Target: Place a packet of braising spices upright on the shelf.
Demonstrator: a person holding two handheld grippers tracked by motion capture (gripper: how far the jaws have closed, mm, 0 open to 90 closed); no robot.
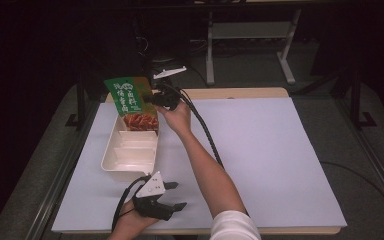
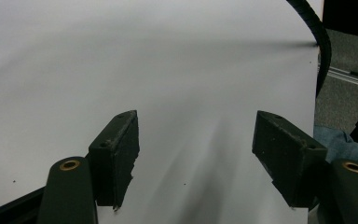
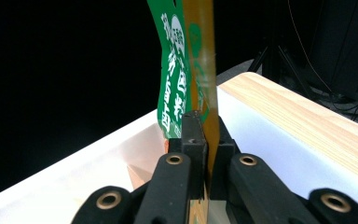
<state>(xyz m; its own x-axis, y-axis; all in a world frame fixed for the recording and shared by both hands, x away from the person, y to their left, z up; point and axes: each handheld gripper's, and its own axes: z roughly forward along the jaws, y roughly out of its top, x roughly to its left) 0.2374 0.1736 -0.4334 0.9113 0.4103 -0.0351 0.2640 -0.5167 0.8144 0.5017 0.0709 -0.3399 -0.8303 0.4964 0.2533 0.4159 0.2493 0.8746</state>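
Upright, green-and-orange sauce packet

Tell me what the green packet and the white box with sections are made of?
The green packet looks like thin, glossy plastic film: it bends and its printed face shines while the right tool pinches its edge. The white box seems to be smooth moulded plastic, maybe foam, with rounded walls and dividers.

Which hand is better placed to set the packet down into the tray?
Probably the right: the right gripper is shut on the green packet, held upright over the tray's far end. The left gripper sits open, away from both.
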